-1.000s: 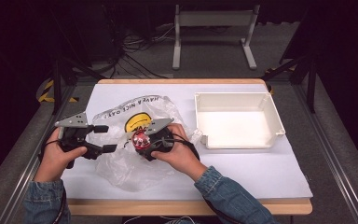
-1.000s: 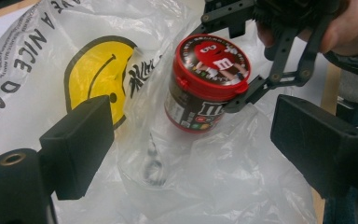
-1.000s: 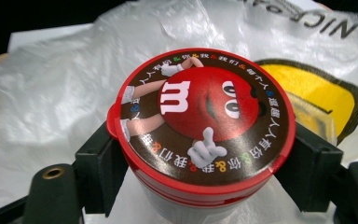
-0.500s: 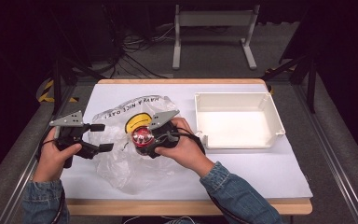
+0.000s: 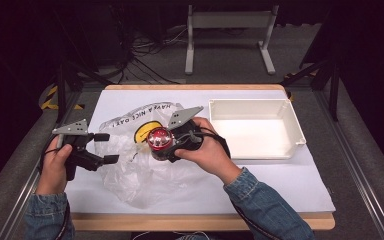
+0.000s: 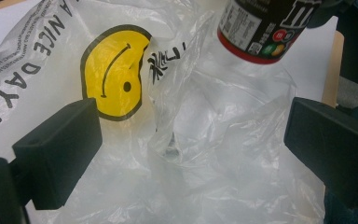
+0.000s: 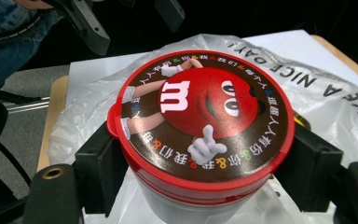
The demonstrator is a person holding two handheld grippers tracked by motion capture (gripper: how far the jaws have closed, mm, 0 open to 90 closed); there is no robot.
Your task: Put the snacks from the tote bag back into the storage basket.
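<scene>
The high view looks forward and down from above the person's side onto the whole table (image 5: 300,192), taking in the white tray (image 5: 252,132) and the floor beyond. The left gripper view rides low and close behind its own two black jaws, facing the plastic bag (image 6: 223,154) with the candy jar (image 6: 265,28) just above. The right gripper view looks closely along its jaws at the same jar's red lid (image 7: 200,116) and bag, both also seen from above.

I see a wood-edged table (image 5: 190,221) under white sheet (image 5: 280,175), grey floor (image 5: 230,65), cables (image 5: 140,55), metal stand (image 5: 230,20), dark surroundings.
</scene>
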